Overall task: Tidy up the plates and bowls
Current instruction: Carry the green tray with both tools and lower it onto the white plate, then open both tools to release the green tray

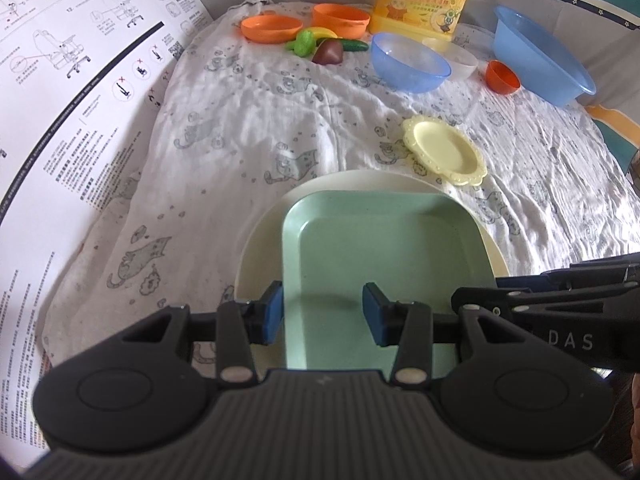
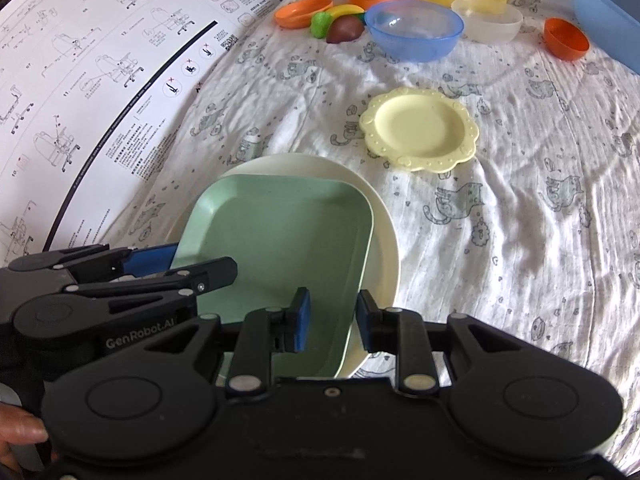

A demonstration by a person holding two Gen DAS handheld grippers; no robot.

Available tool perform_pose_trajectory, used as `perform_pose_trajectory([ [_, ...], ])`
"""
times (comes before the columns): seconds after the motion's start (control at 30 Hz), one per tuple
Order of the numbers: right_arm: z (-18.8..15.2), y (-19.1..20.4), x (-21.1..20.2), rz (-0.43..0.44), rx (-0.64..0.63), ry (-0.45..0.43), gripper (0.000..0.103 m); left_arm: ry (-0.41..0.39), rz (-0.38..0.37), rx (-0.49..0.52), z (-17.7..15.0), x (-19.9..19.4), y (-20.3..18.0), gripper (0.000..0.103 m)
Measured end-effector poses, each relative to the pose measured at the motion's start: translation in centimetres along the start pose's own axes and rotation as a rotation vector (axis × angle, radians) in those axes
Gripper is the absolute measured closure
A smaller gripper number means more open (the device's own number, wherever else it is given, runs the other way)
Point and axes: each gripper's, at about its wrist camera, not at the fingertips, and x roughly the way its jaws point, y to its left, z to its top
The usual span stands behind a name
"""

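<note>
**Green plate going onto the cream plate**

Left wrist view is showing us straddling the near left rim of the square green plate (image 1: 380,248) with our left gripper (image 1: 322,312), jaws partly open, one pad outside the rim and one inside. Whether the pads are actually pressing, we cannot tell. Our right gripper (image 2: 330,320) is straddling the plate's right rim, jaws narrowly parted, grip equally unclear. We are taking both sides, we judge, to keep the plate level over the round cream plate (image 1: 260,248) beneath it on the cat-print cloth (image 1: 240,120). Our gripper bodies are hiding the plates' near edges, so we cannot see whether green is resting fully on cream. The scalloped yellow plate (image 2: 420,128) is lying apart.
</note>
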Motion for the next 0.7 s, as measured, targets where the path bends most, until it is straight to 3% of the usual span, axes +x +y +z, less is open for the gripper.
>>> perform_pose_trajectory([
  [0.27,0.0,-0.1,0.3,0.004,-0.008,-0.003,0.074,0.011,-0.001,-0.009,0.1,0.5,0.1,0.061],
  [0.33,0.0,-0.2,0.2,0.019,-0.003,-0.003,0.065,0.002,-0.001,-0.014,0.1,0.4,0.1,0.052],
  [0.37,0.0,-0.2,0.1,0.027,-0.003,-0.008,0.055,-0.008,0.003,-0.016,0.2,0.1,0.1,0.049],
  [0.47,0.2,-0.2,-0.7,0.04,-0.007,-0.047,0.041,-0.055,0.057,-0.019,0.4,-1.0,0.3,0.032],
  [0.57,0.3,-0.5,-1.9,0.053,-0.009,-0.096,0.009,-0.089,0.073,-0.049,0.7,-2.0,1.1,0.013],
  [0.7,0.2,-0.6,-2.9,0.051,-0.024,-0.137,0.0,-0.118,0.092,-0.077,1.0,-2.8,1.9,0.003],
])
